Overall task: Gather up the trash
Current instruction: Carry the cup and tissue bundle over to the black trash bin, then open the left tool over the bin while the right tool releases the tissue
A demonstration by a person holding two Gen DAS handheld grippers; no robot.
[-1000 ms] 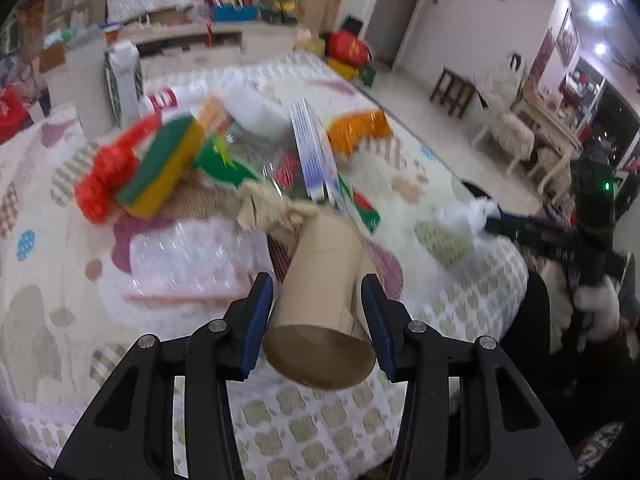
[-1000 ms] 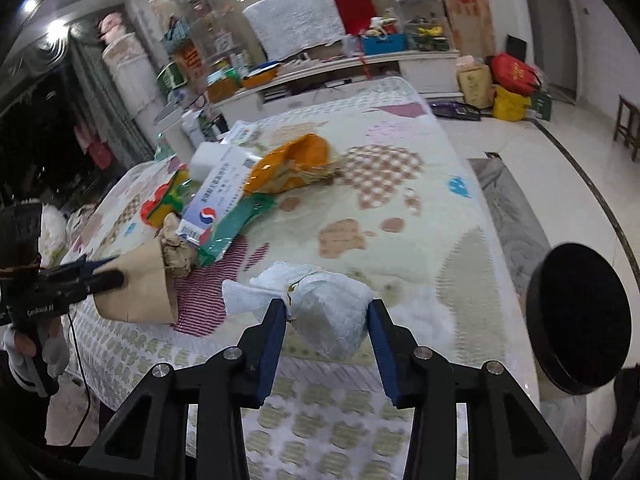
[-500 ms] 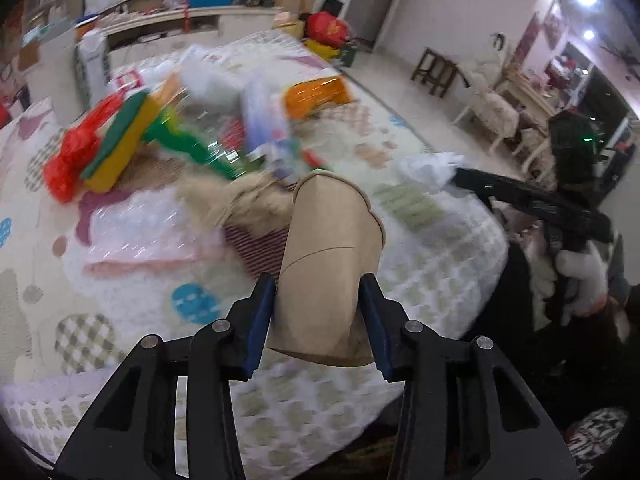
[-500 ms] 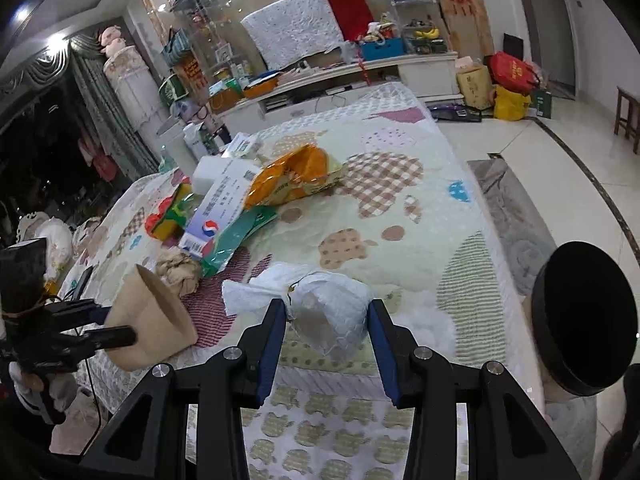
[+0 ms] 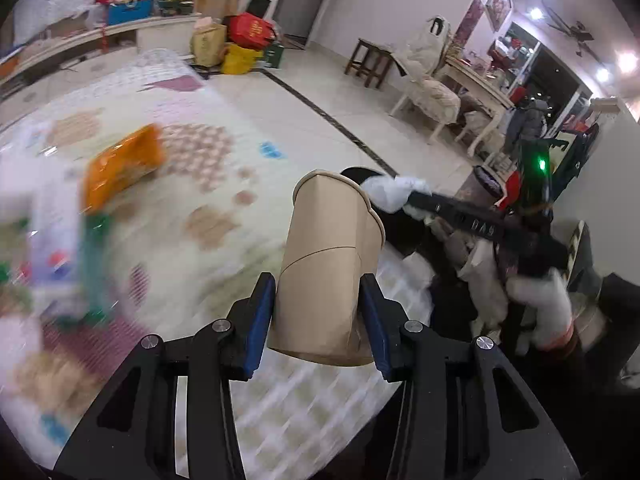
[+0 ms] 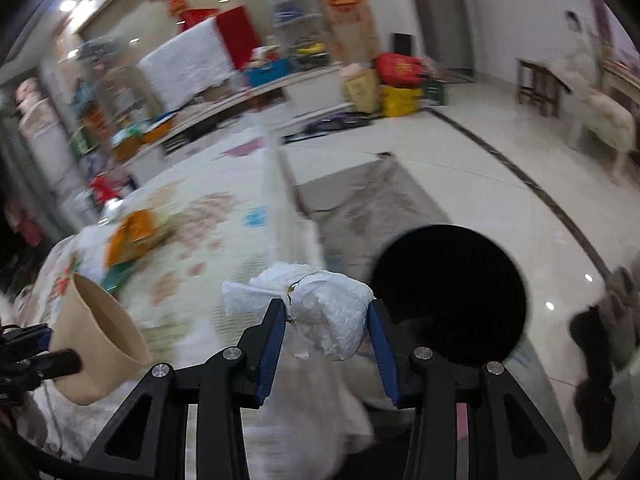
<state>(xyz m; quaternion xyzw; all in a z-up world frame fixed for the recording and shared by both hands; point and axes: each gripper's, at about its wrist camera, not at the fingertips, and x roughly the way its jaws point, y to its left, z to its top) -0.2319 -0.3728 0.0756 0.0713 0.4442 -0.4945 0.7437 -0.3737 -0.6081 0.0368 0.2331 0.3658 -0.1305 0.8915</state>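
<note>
We grip a brown paper cup in our left claw, both blue pads pressed to its sides, its open mouth tipped away from us, over the near right edge of the table. Our right claw is clamped on a white paper wad, held off the table's right edge, just beside the round black bin on the floor. From the left wrist, the wad shows just past the cup's rim, with the bin's dark mouth behind it. Back on the quilted table cover, an orange bag lies toward the far side, and blurred green and white wrappers sit along the left edge.
</note>
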